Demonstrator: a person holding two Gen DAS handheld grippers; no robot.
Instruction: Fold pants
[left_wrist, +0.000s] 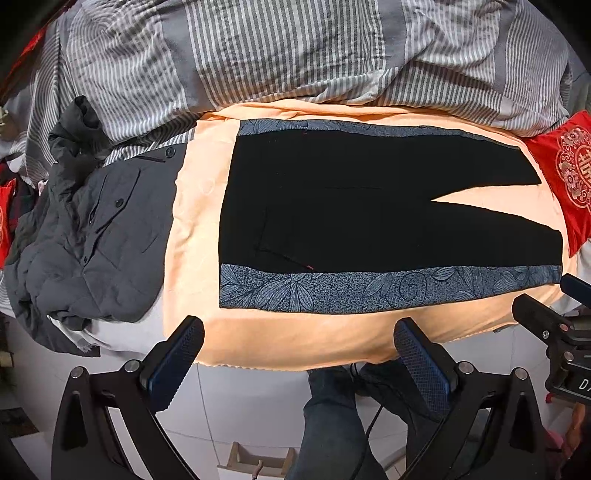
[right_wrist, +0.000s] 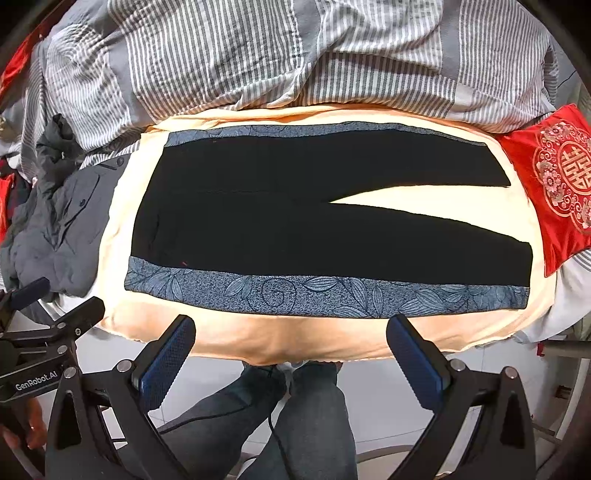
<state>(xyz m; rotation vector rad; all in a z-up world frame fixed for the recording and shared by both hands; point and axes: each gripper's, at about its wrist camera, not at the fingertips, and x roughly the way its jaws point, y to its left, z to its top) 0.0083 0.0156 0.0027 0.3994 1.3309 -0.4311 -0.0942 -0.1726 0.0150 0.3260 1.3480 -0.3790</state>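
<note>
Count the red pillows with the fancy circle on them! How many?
1 for sure: the red pillow lies at the right end of the bed, past the pants' leg ends. Red fabric peeks out far left, possibly another, but mostly hidden.

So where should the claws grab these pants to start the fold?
Probably the near patterned edge of the pants: the left claw at the waist corner, the right claw at the cuff corner, both coming from the near side. The pants lie flat, legs spread, and that long straight edge is closest to both open claws.
</note>
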